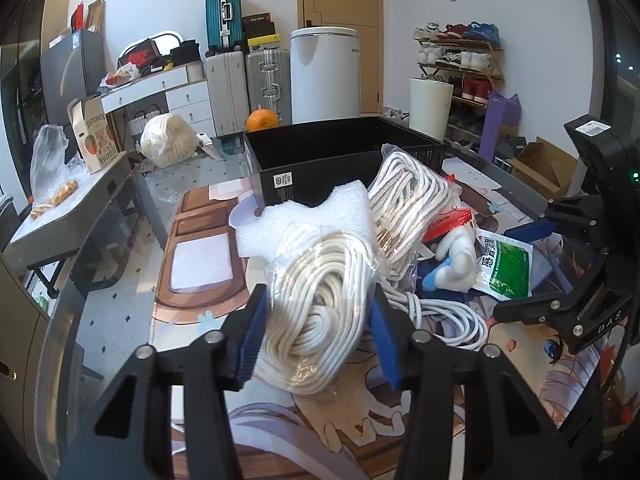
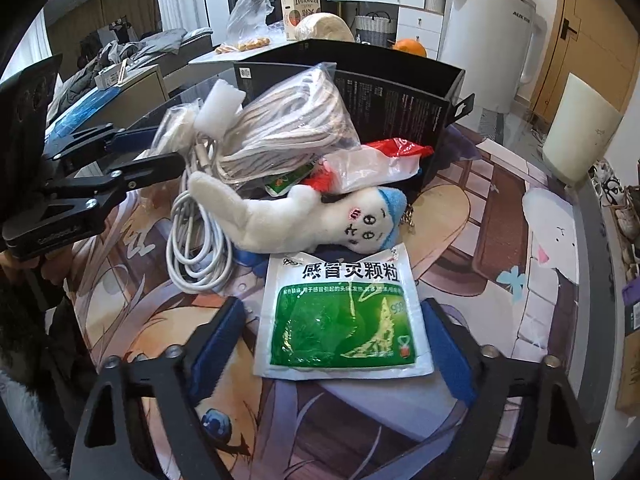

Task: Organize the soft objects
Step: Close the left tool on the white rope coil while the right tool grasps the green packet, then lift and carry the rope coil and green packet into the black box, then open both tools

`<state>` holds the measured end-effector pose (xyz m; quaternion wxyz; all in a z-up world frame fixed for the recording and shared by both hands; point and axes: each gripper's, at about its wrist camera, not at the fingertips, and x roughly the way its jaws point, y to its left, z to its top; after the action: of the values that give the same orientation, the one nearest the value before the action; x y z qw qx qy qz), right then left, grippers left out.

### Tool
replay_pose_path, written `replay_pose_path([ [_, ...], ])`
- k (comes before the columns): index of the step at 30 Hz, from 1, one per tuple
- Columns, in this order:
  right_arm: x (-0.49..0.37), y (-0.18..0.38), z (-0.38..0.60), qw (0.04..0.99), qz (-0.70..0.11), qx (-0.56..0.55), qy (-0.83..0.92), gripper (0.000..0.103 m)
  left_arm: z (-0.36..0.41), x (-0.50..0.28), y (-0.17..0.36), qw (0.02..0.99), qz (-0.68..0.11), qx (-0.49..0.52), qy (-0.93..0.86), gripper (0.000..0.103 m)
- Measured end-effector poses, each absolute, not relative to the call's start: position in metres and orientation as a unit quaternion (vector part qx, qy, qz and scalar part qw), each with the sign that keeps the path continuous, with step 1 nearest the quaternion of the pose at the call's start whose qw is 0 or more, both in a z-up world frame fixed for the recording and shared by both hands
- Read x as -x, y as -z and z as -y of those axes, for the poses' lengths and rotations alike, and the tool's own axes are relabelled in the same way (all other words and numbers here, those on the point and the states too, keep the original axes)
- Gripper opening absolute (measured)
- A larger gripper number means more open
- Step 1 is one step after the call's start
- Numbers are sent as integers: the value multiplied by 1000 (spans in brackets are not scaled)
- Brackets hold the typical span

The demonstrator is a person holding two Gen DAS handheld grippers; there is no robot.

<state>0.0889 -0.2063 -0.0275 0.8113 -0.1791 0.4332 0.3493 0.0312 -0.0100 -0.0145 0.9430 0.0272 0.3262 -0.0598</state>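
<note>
Left wrist view first: my left tongs [image 1: 318, 330] had clamped their blue pads against both sides of a clear plastic bag of coiled white rope [image 1: 316, 300], which sat nearest me in front of the open black cardboard box [image 1: 320, 160]. A white foam block [image 1: 304, 224] lay between that bag and the box's near wall. To the right of it a second clear bag of white cord [image 1: 408, 204] leaned against the box, and a loose white cable [image 1: 444, 316] curled on the illustrated table mat [image 1: 200, 256] below. Further right, in front of the box's right corner, lay the white plush toy with blue trim [image 1: 452, 256] and the green-and-white medicine pouch [image 1: 504, 268]. My right tongs [image 1: 516, 272] reached in from the right edge of the frame.

Right wrist view: my left tongs [image 2: 156, 152] came in from the left, well left of the box [image 2: 400, 96]. The plush toy [image 2: 312, 216] lay in front of the box, with a red-and-clear plastic bag [image 2: 376, 160] resting above it against the box wall. My right tongs [image 2: 332, 344] straddled the medicine pouch [image 2: 340, 320]; the left pad stood clear of its edge and the right pad sat right at the other edge, so the pouch was framed but not squeezed.
</note>
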Motion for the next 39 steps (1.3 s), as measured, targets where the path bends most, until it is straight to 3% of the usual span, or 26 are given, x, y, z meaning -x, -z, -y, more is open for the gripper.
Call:
replay_pose_path([
  [5, -85, 25, 210, 815, -428, 175, -351, 69, 11, -31, 13, 943, -327, -34, 56, 42],
  [9, -77, 23, 212, 819, -422, 173, -349, 53, 12, -30, 13, 943, -327, -35, 55, 41],
  [13, -72, 23, 216, 825, -416, 170, -344, 48, 11, -24, 12, 944, -323, -35, 53, 38],
  [39, -42, -42, 223, 881, -304, 98, -349, 47, 3, -5, -27, 969, -248, -8, 13, 38],
])
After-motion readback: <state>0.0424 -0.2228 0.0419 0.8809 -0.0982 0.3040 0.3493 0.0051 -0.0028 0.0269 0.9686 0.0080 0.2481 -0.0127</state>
